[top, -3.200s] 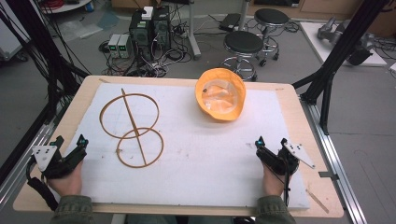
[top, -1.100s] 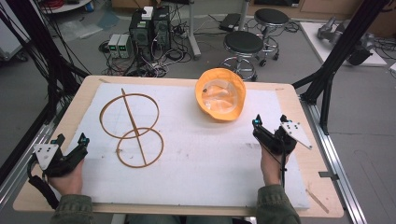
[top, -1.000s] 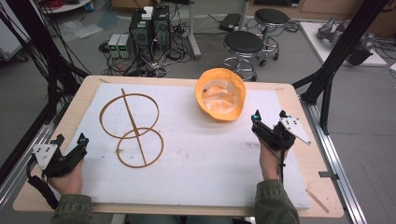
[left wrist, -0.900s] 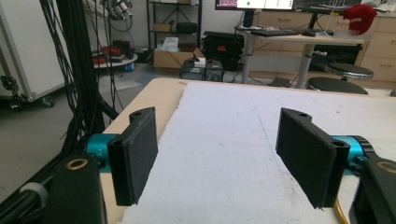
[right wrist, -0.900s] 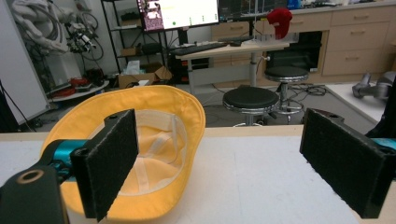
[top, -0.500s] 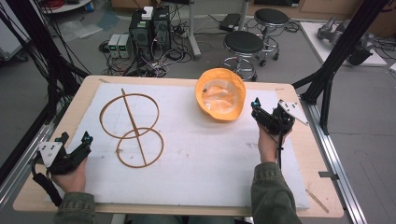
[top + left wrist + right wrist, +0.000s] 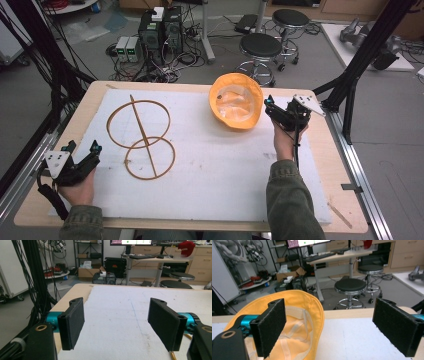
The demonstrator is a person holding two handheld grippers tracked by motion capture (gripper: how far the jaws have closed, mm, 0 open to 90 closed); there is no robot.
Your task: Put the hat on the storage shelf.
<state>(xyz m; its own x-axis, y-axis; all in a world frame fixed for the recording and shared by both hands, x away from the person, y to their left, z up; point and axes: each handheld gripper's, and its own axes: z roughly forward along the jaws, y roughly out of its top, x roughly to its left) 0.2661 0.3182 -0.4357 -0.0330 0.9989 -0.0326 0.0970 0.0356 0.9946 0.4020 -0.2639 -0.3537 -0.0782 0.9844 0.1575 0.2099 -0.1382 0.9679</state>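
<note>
Lying upturned near the desk's far edge, the yellow cap (image 7: 235, 101) sat just beside the spread right gripper (image 7: 281, 113); the left gripper (image 7: 80, 159), jaws apart, hovered near the near-left corner.

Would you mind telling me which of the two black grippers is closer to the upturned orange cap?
The right gripper: it hovers open just beside the upturned orange cap. The left gripper sits at the table's near left, past the brown wire double-ring frame.

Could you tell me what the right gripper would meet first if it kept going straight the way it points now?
Probably nothing on the table: the right gripper, jaws open, points past the brim of the yellow hat on its left toward the table's far edge; depth is uncertain.
</note>
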